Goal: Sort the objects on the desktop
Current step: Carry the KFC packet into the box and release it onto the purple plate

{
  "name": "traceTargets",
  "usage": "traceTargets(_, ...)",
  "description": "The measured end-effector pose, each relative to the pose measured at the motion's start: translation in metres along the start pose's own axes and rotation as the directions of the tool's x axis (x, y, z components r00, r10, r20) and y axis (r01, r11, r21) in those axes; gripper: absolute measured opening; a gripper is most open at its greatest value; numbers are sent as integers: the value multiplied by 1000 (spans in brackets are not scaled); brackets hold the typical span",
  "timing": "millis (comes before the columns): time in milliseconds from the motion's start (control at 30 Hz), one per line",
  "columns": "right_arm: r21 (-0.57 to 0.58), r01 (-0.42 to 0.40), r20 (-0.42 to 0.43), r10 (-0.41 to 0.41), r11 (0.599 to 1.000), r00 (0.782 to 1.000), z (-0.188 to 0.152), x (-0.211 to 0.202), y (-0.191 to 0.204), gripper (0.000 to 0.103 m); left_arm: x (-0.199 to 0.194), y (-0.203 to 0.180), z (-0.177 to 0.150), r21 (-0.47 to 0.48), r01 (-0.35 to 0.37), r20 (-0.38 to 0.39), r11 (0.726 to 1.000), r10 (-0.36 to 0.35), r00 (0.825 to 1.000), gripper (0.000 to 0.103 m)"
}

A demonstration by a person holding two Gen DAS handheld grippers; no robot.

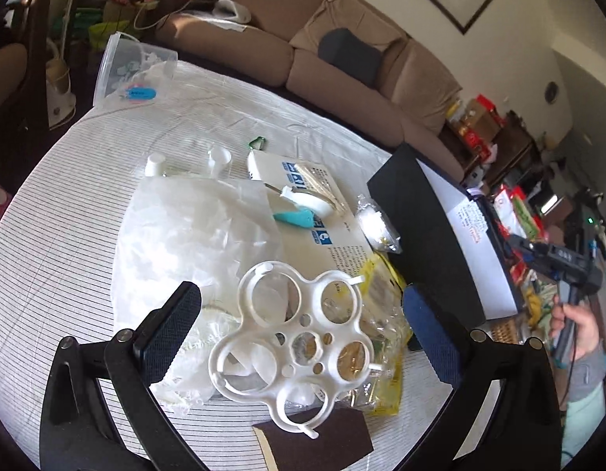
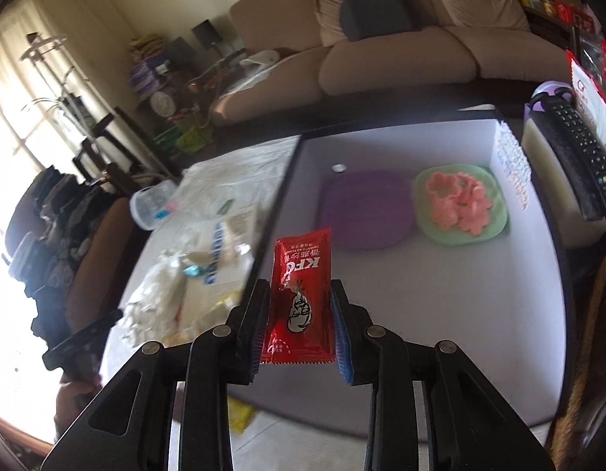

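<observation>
My right gripper (image 2: pixel 299 294) is shut on a red ketchup packet (image 2: pixel 303 263), which stands upright between the pads. It hangs over a black box with a white inside (image 2: pixel 440 294). In the box lie a purple lid (image 2: pixel 365 208), a green plate (image 2: pixel 495 216) with pink flower shapes (image 2: pixel 455 204), and a small round thing (image 2: pixel 338 168). My left gripper (image 1: pixel 303 314) is open, low over a pile on the striped tablecloth (image 1: pixel 67 204). A white plastic piece with round holes (image 1: pixel 299 345) lies between its fingers, which do not touch it. Under it are clear bags (image 1: pixel 193 235) and a yellow packet (image 1: pixel 385 384).
A booklet (image 1: pixel 303 180) carries a teal and white tool (image 1: pixel 299 208). A brown block (image 1: pixel 322 439) lies at the near edge and a clear tub (image 1: pixel 134 70) at the far left. The black box (image 1: pixel 432 243) stands right of the pile. A remote control (image 2: pixel 577 157) lies beyond the box.
</observation>
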State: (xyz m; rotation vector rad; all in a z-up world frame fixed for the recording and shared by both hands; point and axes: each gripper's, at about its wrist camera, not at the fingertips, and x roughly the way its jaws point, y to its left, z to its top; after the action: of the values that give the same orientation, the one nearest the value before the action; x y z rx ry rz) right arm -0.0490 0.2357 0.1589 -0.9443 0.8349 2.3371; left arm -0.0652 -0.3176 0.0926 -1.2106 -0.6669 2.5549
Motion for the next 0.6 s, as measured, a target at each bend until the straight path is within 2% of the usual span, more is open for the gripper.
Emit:
traceTargets(167,63,83,-45,-80,995,996,40,47,-39,30,8,-5,-1,41,-20,-24,999,21,999,103)
traceTargets(300,108,151,-108,-139,983,984,64,95,-60,30,6,1,2,14,-5,-15,1000,5,1000,103)
traceTargets(433,127,175,-149,-155,976,977,77,130,-64,32,0,11,7,-37,32,12,999,-32,999,103)
traceTargets(533,141,161,-173,-136,977,976,85,154,-63,33,-3,15,10,-55,46,31,997,-44,999,103)
traceTargets(600,155,171,-211,-136,973,968,86,168,-64,40,-2,15,11,-54,46,31,997,-45,999,103)
